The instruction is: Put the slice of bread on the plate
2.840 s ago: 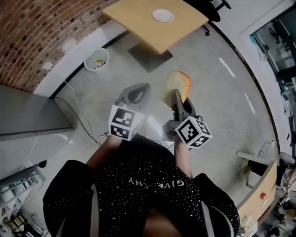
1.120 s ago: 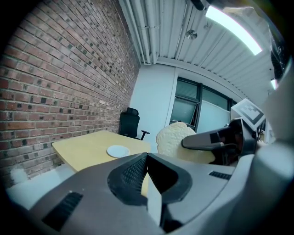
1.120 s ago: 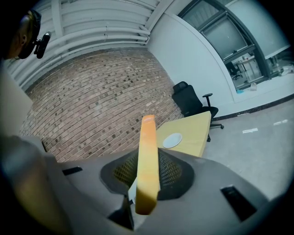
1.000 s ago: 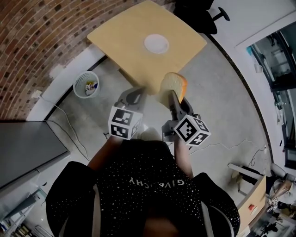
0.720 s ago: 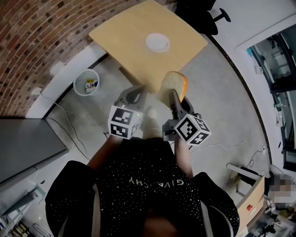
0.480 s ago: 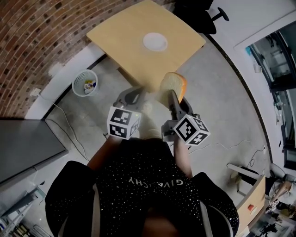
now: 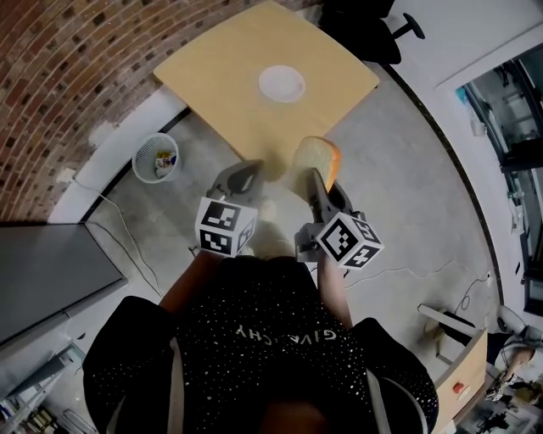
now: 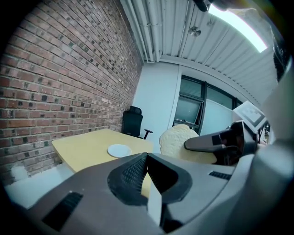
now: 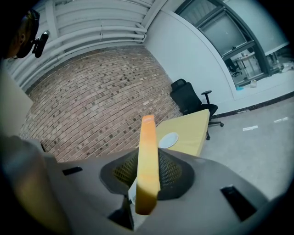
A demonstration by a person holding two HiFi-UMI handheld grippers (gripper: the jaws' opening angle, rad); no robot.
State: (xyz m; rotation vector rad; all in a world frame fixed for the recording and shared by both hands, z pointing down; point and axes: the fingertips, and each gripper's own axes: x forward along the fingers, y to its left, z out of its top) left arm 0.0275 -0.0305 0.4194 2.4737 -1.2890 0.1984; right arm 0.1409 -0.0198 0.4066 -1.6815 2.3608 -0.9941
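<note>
A slice of bread (image 7: pixel 316 161) with an orange-brown crust stands on edge in my right gripper (image 7: pixel 320 180), which is shut on its lower part. The right gripper view shows the same slice (image 9: pixel 148 160) edge-on between the mesh pads. My left gripper (image 7: pixel 247 170) is beside it on the left, shut and holding nothing. Both grippers are over the floor, just short of the near corner of a light wooden table (image 7: pixel 221 76). A small white plate (image 7: pixel 282 83) lies on that table and also shows far off as the plate (image 9: pixel 168 140) and the plate (image 8: pixel 119 150).
A white waste basket (image 7: pixel 155 158) stands on the floor left of the table by the brick wall (image 7: pixel 59 76). A black office chair (image 7: pixel 373 25) is behind the table. A grey cabinet top (image 7: pixel 51 271) is at the left, with cables trailing on the concrete floor.
The table and plate have come much nearer since the earliest frame and shifted slightly over the last second. The bread stays clamped in the right gripper, and both grippers keep their pose.
</note>
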